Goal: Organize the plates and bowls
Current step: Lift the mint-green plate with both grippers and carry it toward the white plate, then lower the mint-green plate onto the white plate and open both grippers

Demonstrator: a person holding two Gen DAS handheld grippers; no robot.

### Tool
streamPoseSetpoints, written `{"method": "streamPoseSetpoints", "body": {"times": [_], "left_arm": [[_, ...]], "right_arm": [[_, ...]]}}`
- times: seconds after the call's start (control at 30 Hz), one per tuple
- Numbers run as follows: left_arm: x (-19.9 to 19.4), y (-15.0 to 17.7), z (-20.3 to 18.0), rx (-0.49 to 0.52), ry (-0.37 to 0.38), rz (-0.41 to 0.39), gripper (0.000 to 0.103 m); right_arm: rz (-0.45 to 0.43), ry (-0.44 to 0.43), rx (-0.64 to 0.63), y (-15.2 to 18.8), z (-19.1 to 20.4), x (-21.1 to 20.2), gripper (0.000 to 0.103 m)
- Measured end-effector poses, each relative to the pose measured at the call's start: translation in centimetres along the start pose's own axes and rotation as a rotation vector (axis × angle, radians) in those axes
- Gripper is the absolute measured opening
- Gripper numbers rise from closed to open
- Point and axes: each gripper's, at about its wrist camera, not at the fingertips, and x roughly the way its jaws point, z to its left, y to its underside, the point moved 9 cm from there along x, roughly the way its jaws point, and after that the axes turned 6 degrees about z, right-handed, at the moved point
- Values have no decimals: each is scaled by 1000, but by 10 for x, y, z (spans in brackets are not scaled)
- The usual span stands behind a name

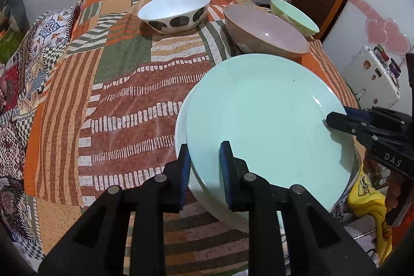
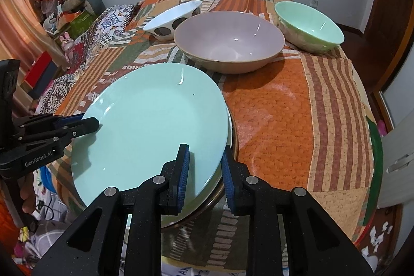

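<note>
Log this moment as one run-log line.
step: stacking green plate | left gripper: shut on rim | right gripper: shut on rim | bowls: untouched

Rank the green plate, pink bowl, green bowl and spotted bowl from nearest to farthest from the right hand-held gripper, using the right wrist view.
1. Green plate, its rim between the right hand-held gripper pads.
2. Pink bowl, centre, behind the plate.
3. Green bowl, far right, and spotted bowl, far left: too close to call.
</note>
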Motion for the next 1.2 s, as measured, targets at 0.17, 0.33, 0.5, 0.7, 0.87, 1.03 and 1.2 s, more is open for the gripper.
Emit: {"method": "streamPoseSetpoints", "body": {"times": [0.17, 0.33, 0.5, 0.7, 0.87, 1.03, 1.2], "left_arm": [[7, 1, -2, -8, 18, 24, 22], [7, 1, -3, -2, 10, 18, 23], [6, 2, -3, -13, 22, 26, 23], [-7, 1, 0, 11, -36, -16, 25], [-18, -4, 0, 18, -50, -42, 26], [-27, -13, -2, 18, -49, -64, 26], [-45, -33, -11, 36, -41, -118, 28]], "right_arm": [[9, 20, 0, 0, -5, 3, 25], [24, 16, -12, 6, -6, 6, 29], [19, 14, -17, 5, -2, 6, 37], [16, -4, -10, 2, 2, 8, 44], [20, -9, -11, 1, 4, 8, 44], [-36, -18, -13, -8, 5, -8, 44], [-105, -10, -25, -23, 2, -29, 47]]}}
